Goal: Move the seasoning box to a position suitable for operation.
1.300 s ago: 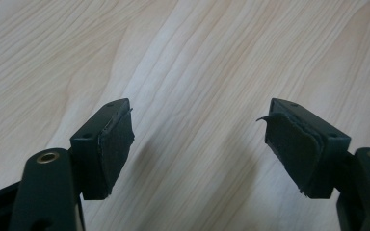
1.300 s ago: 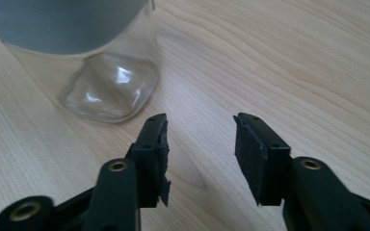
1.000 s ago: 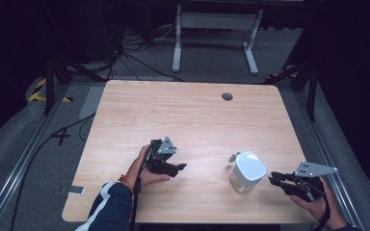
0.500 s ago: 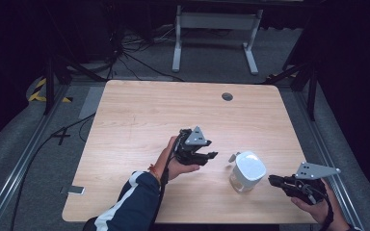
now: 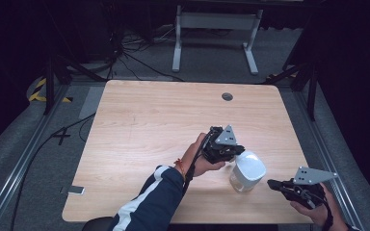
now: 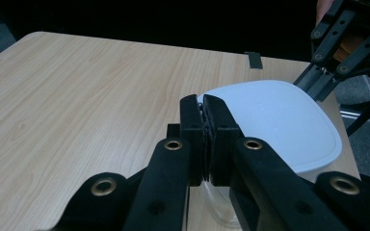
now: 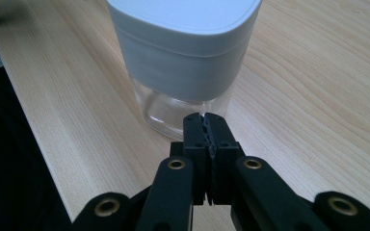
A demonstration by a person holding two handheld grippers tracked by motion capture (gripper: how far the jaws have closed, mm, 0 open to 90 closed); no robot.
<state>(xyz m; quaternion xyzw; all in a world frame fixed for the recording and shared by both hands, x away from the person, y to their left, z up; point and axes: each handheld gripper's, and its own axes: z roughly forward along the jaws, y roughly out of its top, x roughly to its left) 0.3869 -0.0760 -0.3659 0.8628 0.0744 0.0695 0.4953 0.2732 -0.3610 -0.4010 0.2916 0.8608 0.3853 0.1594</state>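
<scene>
A clear jar (image 5: 247,172) with a white rounded lid (image 6: 279,120) stands upright near the front right of the wooden table (image 5: 149,125). My left gripper (image 5: 238,150) hovers at the lid's left edge. Its jaws have just been closing and are now shut with nothing between them, the tips (image 6: 205,103) just in front of the lid's rim. My right gripper (image 5: 271,183) lies low on the jar's right. It too has just finished closing, shut and empty, and points at the glass base (image 7: 173,115). The jar's lid (image 7: 183,38) rises above it.
A dark round grommet hole (image 5: 227,96) sits near the table's far edge. Behind the table stands a grey metal frame (image 5: 214,24) among floor cables. A small flat device (image 5: 72,190) lies on the floor at the left. The table's front edge runs close to the jar.
My left hand has moved right and up across the table to the jar's lid, and its jaws have closed. The right gripper has stayed beside the jar.
</scene>
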